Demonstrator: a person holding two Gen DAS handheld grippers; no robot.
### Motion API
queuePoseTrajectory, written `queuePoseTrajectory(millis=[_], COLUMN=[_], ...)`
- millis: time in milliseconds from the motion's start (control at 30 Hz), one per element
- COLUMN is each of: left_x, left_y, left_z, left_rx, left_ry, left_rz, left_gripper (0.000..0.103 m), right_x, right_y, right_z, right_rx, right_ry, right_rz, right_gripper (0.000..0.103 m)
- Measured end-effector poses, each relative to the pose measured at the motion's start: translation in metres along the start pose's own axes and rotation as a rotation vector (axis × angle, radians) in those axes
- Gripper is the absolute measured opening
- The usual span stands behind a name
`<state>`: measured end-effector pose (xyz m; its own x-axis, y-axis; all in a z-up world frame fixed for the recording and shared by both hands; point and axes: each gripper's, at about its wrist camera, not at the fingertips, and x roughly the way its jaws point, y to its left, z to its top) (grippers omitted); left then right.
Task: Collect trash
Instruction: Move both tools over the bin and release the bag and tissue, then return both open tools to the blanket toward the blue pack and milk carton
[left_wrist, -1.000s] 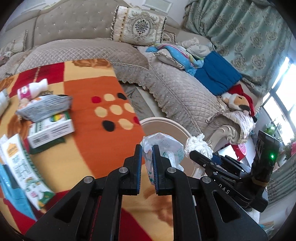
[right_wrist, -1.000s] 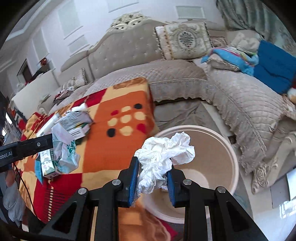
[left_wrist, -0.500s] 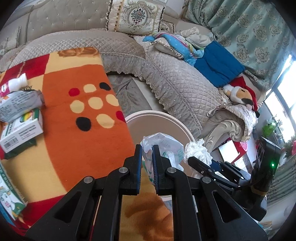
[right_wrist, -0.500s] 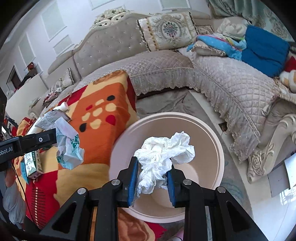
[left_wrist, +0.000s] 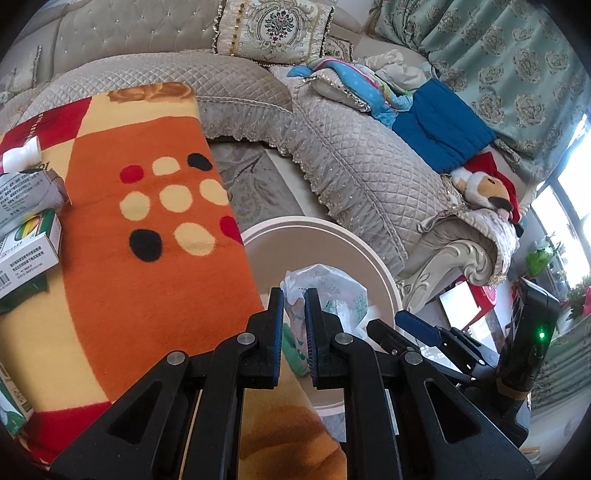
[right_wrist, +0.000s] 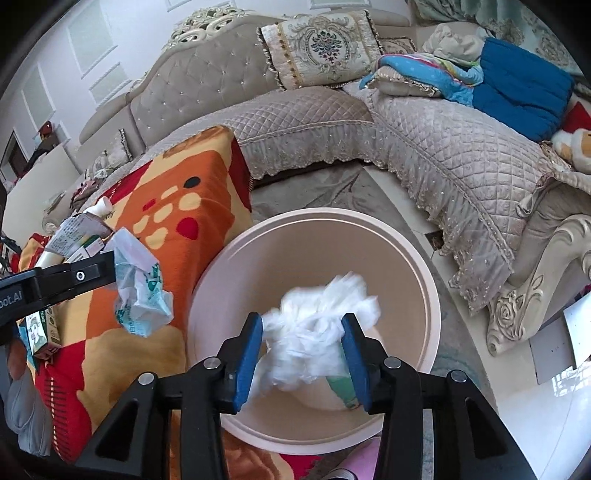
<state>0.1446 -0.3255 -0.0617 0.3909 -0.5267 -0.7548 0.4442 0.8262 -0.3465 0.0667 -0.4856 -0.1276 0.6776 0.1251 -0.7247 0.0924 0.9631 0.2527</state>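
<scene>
My left gripper (left_wrist: 294, 295) is shut on a crumpled white-and-green plastic bag (left_wrist: 332, 288), held at the near left rim of the cream round bin (left_wrist: 314, 223). In the right wrist view the bag (right_wrist: 140, 291) hangs from the left gripper (right_wrist: 107, 269) over the blanket edge. My right gripper (right_wrist: 303, 321) is over the bin (right_wrist: 424, 273) and its jaws are opening. A white tissue wad (right_wrist: 325, 317) sits blurred between the blue pads, coming loose. A green-and-white scrap (right_wrist: 343, 387) lies in the bin's bottom.
An orange, red and yellow blanket (left_wrist: 147, 277) covers the table left of the bin. Boxes (left_wrist: 29, 243) and a small white bottle (left_wrist: 22, 153) lie at its left side. A quilted beige sofa (left_wrist: 351, 166) with cushions and a plush toy (left_wrist: 484, 188) curves behind.
Both grippers came down and forward over the bin. The right jaws, shut on the tissue before, have spread, and the tissue now blurs between them. The left still grips the bag.
</scene>
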Motion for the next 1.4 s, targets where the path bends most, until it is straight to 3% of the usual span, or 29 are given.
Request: queuePoseTrajectory(millis=[67, 167, 200, 667, 867, 1400], left_x=[0.0, -0.001, -0.002, -0.017, -0.035, -0.118], left_y=[0.002, 0.005, 0.005, 0.009, 0.017, 0.105], left_z=[0.001, 0.0, 0.0, -0.009, -0.016, -0.071], left_rx=[-0.005, -0.015, -0.016, -0.008, -0.014, -0.11], left_ry=[0.0, 0.0, -0.002, -0.009, -0.021, -0.034], left_rz=[-0.013, -0.032, -0.033, 0.006, 0.023, 0.097], left_gripper=[0.015, 0.04, 0.041, 0.042, 0.042, 0.042], right_x=[0.0, 0.0, -0.001, -0.006, -0.012, -0.016], right_y=[0.0, 0.001, 0.002, 0.017, 0.035, 0.126], right_z=[0.0, -0.001, -0.002, -0.005, -0.004, -0.003], right_rx=[0.002, -0.001, -0.004, -0.016, -0.038, -0.16], right_ry=[0.001, 0.007, 0.008, 0.012, 0.002, 0.002], right_rz=[-0.004, -0.003, -0.002, 0.01, 0.024, 0.143], right_gripper=[0.045, 0.046, 0.046, 0.048, 0.06, 0.06])
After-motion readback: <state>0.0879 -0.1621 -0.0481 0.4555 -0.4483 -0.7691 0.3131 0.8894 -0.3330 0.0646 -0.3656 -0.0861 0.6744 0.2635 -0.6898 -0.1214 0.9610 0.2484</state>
